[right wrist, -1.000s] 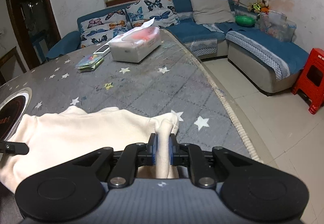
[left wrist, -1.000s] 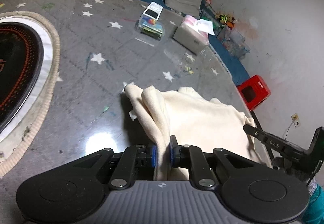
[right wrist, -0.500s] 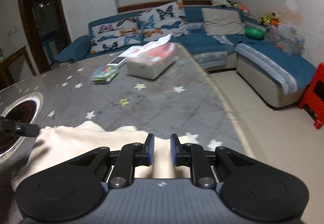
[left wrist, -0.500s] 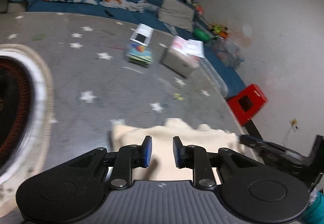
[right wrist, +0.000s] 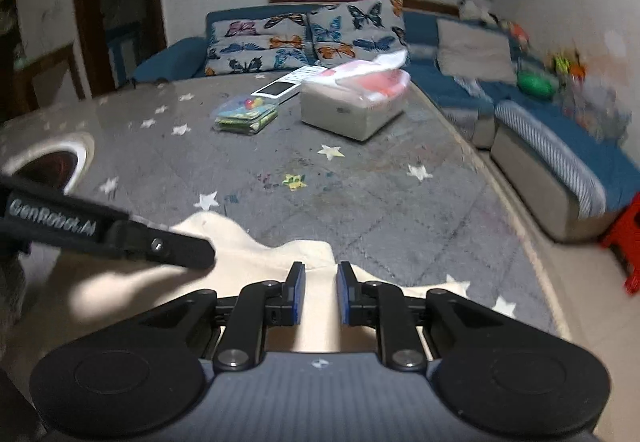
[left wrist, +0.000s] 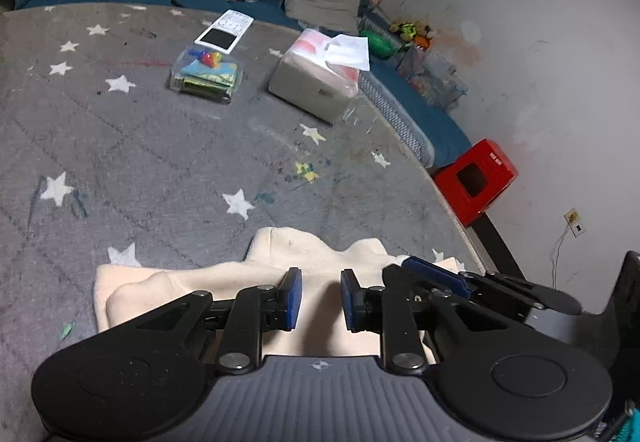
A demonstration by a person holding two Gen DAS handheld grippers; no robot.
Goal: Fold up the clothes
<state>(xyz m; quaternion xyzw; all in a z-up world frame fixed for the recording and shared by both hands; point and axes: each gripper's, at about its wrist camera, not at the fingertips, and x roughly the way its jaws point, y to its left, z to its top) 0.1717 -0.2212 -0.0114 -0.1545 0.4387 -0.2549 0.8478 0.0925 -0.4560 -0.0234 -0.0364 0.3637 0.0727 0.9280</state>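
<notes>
A cream garment lies folded on the grey star-patterned table cover, close to the near edge. My left gripper hovers over it, open, with a bare gap between the blue pads and the cloth beneath them. My right gripper is likewise open above the same garment, gripping nothing. In the left wrist view, the right gripper's fingers reach in from the right. In the right wrist view, a left finger crosses from the left over the cloth.
Further back on the table stand a tissue box, a clear box of colourful items and a tablet. A round black mat lies at the left. The table's edge runs along the right; a red stool and a blue sofa are beyond.
Both grippers were shut on bunched folds of the garment; both have let go and drawn back. The cloth now lies flatter on the table, and the two grippers are closer together.
</notes>
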